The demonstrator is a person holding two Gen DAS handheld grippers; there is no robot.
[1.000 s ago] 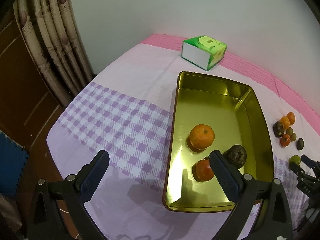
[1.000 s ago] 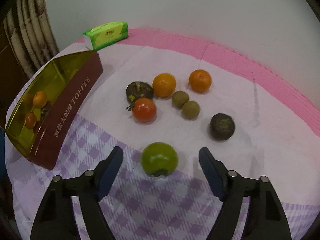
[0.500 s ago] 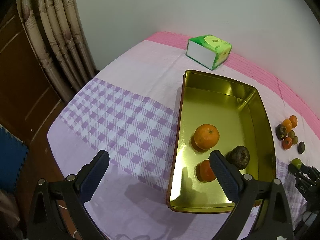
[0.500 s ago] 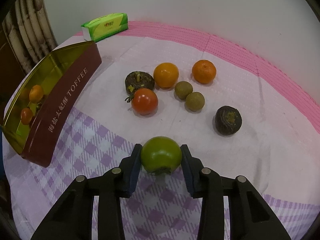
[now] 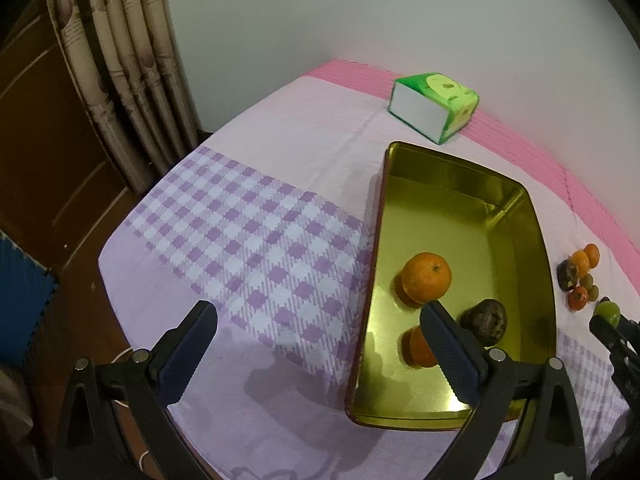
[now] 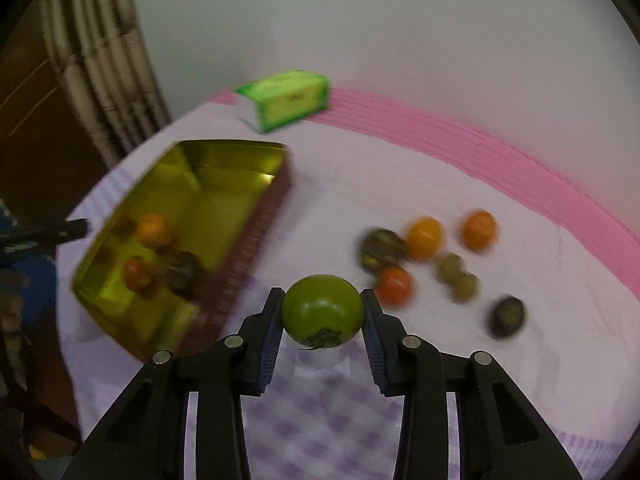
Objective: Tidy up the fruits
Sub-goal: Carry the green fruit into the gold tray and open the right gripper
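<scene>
Right gripper (image 6: 322,312): pointing steeply down over the table; jaws have just been closing and now clamp the green tomato (image 6: 322,310), one pad against each side.
Right fingers (image 6: 269,332): black arms, blue ridged pads, nearly parallel.
Left gripper (image 5: 320,354): pointing steeply down, jaws spread wide, nothing between them.
Left fingers (image 5: 450,354): black arms, dark blue textured pads, well apart.

Motion blur smeared the gold rectangular tin (image 6: 224,216), its lettering unreadable, and the loose fruits (image 6: 424,256) on the cloth beyond.
</scene>
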